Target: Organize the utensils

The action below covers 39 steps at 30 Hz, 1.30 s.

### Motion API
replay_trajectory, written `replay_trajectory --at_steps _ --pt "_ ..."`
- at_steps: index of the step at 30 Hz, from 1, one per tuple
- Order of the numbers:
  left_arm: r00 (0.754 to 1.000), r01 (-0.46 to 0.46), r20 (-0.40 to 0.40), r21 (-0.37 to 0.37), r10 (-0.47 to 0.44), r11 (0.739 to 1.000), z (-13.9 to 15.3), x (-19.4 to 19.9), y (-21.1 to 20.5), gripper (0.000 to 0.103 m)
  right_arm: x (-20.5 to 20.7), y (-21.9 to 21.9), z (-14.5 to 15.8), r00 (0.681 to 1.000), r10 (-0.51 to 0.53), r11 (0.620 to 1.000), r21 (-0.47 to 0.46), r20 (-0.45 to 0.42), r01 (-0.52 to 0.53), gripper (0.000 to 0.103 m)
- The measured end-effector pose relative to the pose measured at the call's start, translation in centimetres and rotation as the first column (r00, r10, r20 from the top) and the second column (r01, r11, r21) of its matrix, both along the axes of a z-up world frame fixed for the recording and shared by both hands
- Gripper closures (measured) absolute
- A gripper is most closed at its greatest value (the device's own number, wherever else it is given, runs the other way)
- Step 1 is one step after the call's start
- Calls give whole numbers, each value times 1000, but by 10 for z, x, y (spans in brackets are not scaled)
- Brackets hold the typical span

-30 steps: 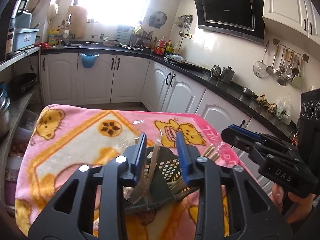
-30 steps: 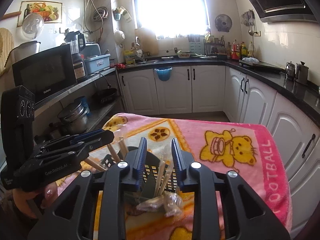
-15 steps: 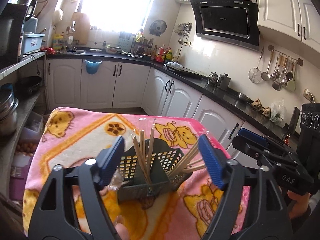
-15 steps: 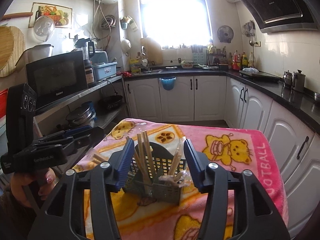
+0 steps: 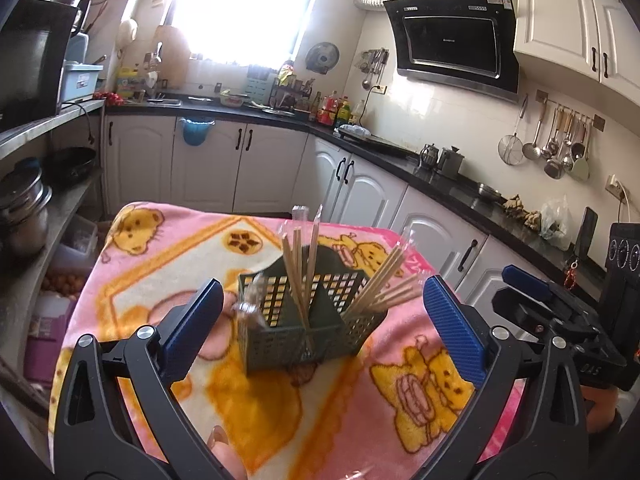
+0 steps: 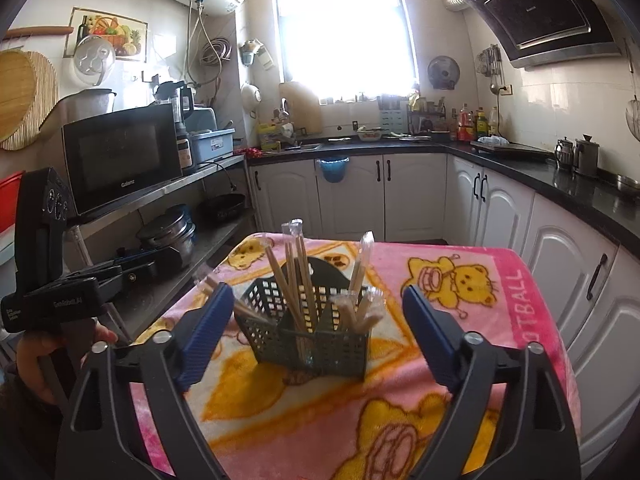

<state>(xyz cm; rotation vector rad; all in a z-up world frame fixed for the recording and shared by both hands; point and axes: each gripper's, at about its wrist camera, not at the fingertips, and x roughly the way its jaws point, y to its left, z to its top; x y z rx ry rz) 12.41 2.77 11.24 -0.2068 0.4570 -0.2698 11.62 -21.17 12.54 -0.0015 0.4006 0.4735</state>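
Behind both wide-open grippers [image 5: 322, 322] [image 6: 318, 334], basket [image 5: 308, 344] hides the chopsticks' [image 5: 298, 276] lower ends

the lower ends of your chopsticks [image 5: 298, 276] are hidden inside the caddy [image 5: 308, 332], behind its mesh wall. how its compartments divide cannot be told. a clear wrapper [image 5: 246, 308] at the caddy's left corner is blurred. in the left wrist view the right gripper [image 5: 560, 316] is cut off at the right edge, its fingertips out of sight. in the right wrist view the left gripper [image 6: 96, 284] shows side-on, its fingertips lost against dark shelving. both handles run off the bottom edge.
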Motion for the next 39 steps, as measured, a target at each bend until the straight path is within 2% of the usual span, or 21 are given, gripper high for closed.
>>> replay_trajectory --at_steps 7,19,24,28,39 --pt "999 -16 -43 13 17 1000 -29 -14 -5 11 -17 -4 -24 1000 -31 1000 -2 -6 31 9" --pt "991 -37 -129 63 45 997 -97 -30 -9 11 -35 -7 -85 996 -74 997 -32 -44 72 8" --pt "990 -71 -113 85 80 994 -114 -34 -9 11 -43 -6 -105 994 -104 993 -57 -25 102 8" --pt "991 -98 -77 115 107 989 -122 -39 -11 11 -46 -7 -117 992 -120 992 -44 -25 119 8" --pt "983 -177 58 120 172 977 -126 -50 -10 11 -64 -11 -125 973 -189 982 -7 130 191 7"
